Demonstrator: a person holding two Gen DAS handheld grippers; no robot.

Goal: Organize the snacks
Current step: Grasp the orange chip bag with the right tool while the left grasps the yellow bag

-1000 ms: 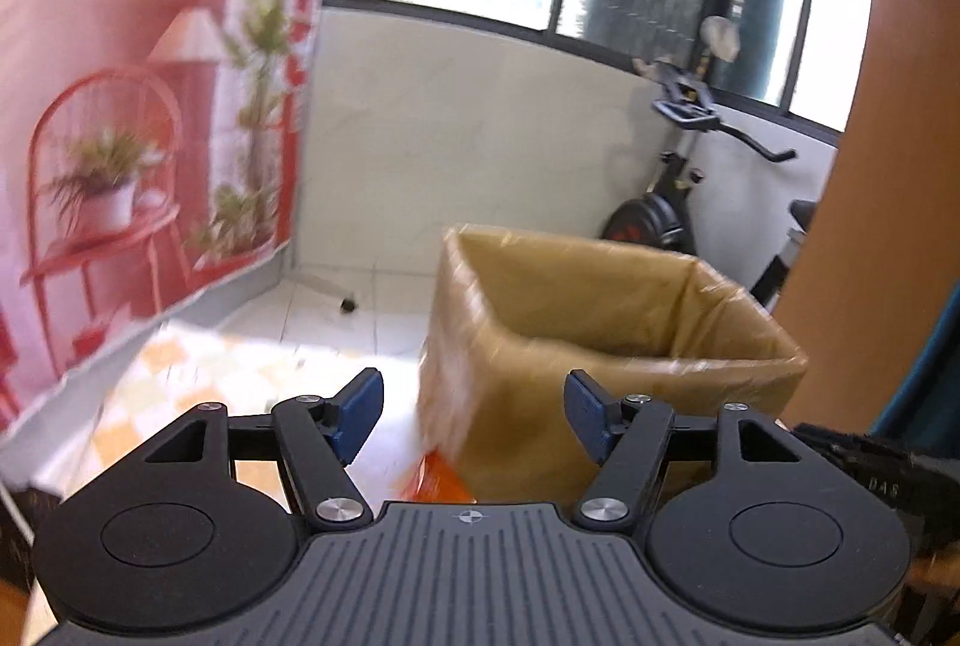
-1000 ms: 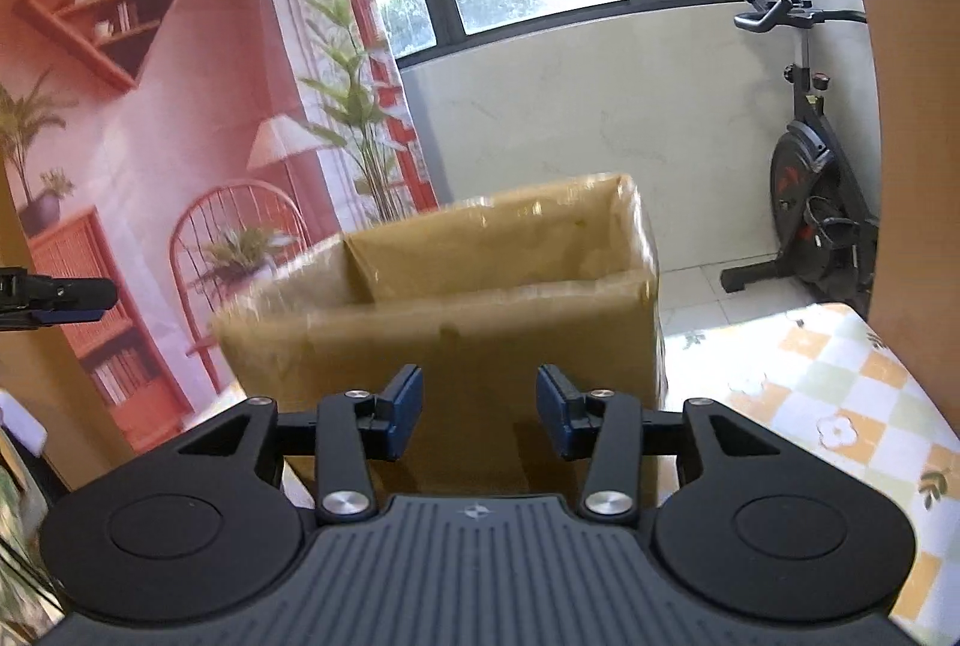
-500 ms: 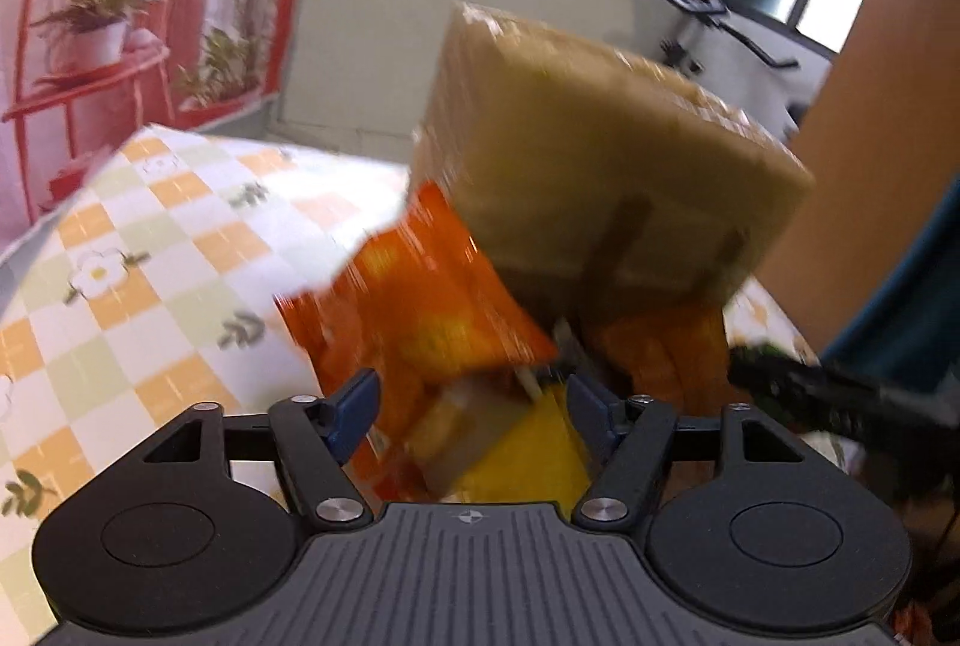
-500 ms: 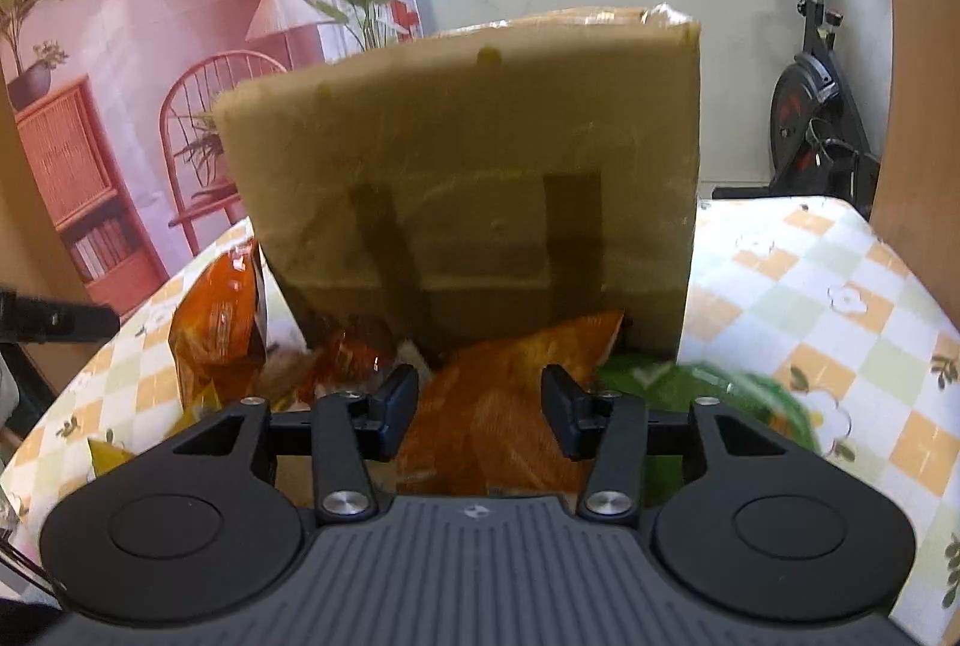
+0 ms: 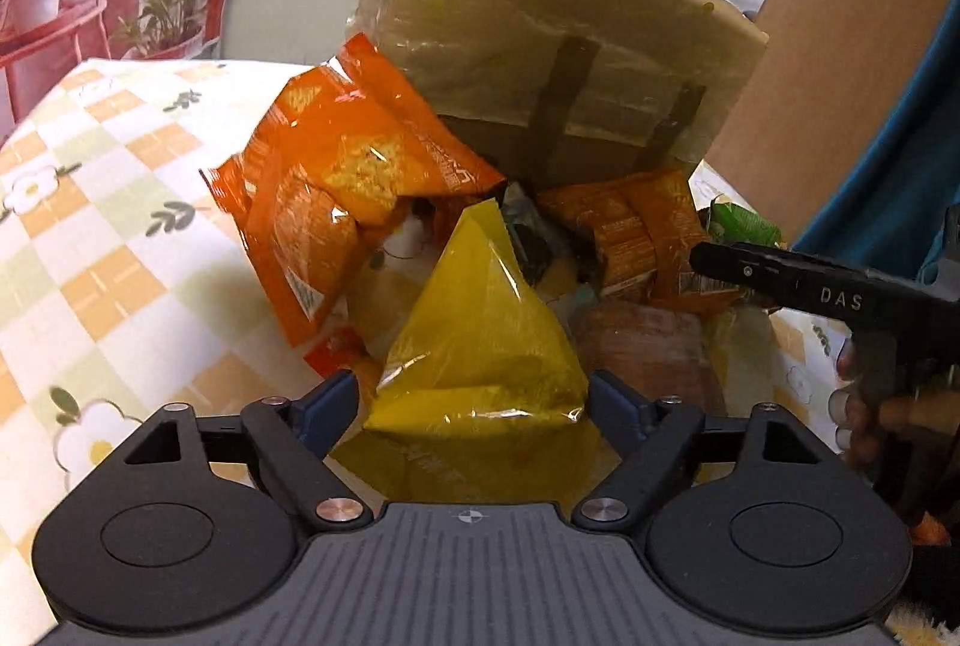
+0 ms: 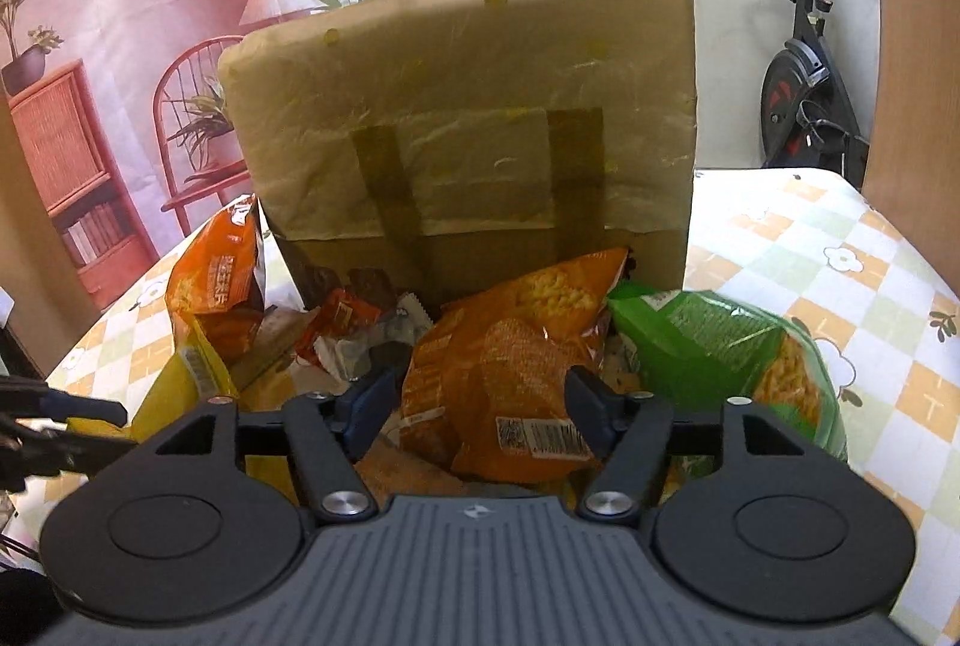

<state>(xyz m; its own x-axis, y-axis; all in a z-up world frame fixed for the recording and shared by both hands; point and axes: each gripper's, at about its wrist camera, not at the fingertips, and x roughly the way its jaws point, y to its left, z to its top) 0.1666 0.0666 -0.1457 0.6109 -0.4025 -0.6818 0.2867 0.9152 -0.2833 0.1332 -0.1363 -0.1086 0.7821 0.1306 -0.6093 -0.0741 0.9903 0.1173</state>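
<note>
Both tongs are released, their blue-tipped arms spread wide and holding nothing. Seen from the left tongs point(image 5: 474, 403), a yellow bag point(image 5: 480, 340) sits between the spread tips, though contact cannot be confirmed. At 11 o'clock from it stands a crumpled orange bag point(image 5: 336, 190), and at 1 o'clock lie small orange packets point(image 5: 636, 232). Behind the pile, at 12 o'clock, a cardboard box point(image 5: 540, 15) tilts with its taped underside facing the viewer, probably tipped so the snacks spill out for sorting. The black arm of the other tool reaches in at 3 o'clock.

Seen from the right tongs point(image 6: 480, 406), a second orange bag point(image 6: 510, 346) with a barcode lies between the tips. A green bag point(image 6: 720, 346) lies just beside it at 3 o'clock. Small wrappers point(image 6: 348, 328) are scattered at 10 o'clock. Everything rests on a worktop point(image 6: 870, 286) covered by a checked, flower-printed cloth. Sorting looks barely begun.
</note>
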